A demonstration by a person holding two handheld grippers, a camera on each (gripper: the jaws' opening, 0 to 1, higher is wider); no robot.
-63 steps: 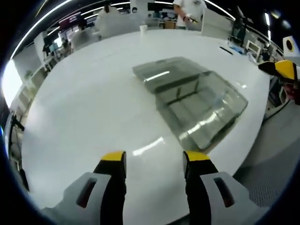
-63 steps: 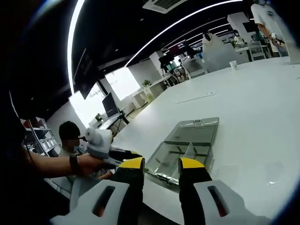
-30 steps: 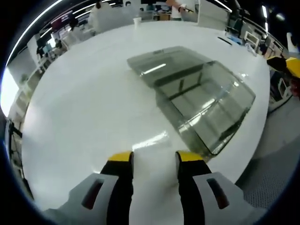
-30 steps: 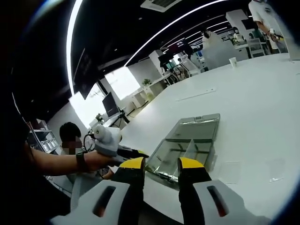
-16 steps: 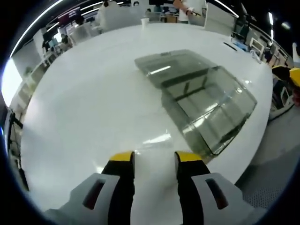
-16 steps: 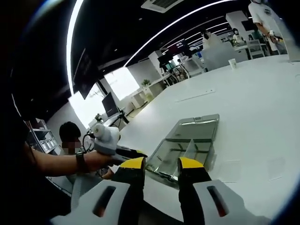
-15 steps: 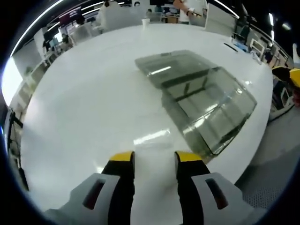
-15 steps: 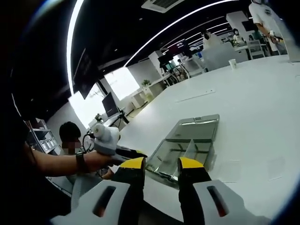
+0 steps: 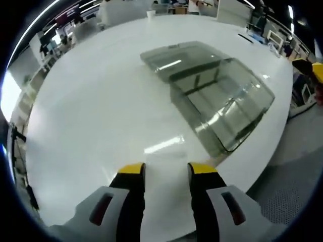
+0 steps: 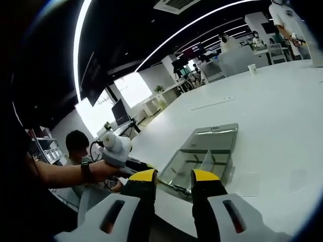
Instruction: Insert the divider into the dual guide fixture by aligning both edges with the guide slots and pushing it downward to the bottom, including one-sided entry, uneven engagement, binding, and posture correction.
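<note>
Ahead of left hand-held gripper (image 9: 162, 169): fixture (image 9: 217, 103).

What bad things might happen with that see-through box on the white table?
The clear box sits close to the white table's edge, so a hard push might slide it off. Its thin divider stands inside, and uneven pressing might jam it. Both the left gripper and right gripper are empty and apart from it.

Each gripper has two black jaws with yellow tips, set in pale grey housings with a dark slot on each side: the left gripper (image 9: 162, 170) and the right gripper (image 10: 174, 176). The person's left hand (image 10: 103, 171) wears a dark wristband (image 10: 85, 172). A black sleeve covers the upper arm beside the wristband.
</note>
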